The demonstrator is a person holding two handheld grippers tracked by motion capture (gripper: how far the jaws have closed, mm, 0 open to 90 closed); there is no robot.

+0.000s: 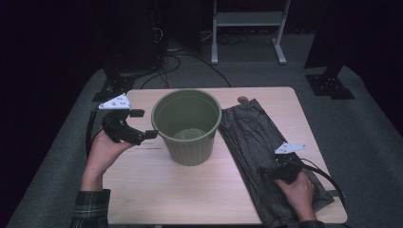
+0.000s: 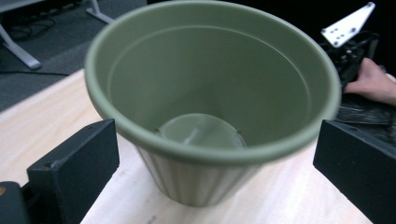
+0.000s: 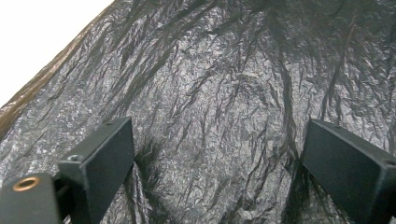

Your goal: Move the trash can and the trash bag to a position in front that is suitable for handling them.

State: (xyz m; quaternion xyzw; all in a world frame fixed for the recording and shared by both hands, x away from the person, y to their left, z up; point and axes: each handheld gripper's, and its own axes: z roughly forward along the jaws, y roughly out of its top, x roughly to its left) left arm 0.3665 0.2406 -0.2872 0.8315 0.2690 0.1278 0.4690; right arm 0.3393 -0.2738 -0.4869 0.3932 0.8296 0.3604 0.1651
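On the table's [image 1: 157,190] right side lies a crinkled black plastic bag [image 1: 252,137], flat — the right gripper [image 1: 272,172] rests on it, jaws spread wide against the film. Left of the green bin [image 1: 187,126], just beside it, the left gripper [image 1: 142,124] hovers, jaws spread too.

A green plastic bin [image 1: 187,126] stands upright near the middle of the tabletop [image 1: 157,185], round, ribbed on its lower wall, its mouth open and nothing inside. Just beside the bin, on its right, a black plastic bag [image 1: 254,142] lies flat and crinkled, stretched lengthwise from the tabletop's far edge to its near edge.
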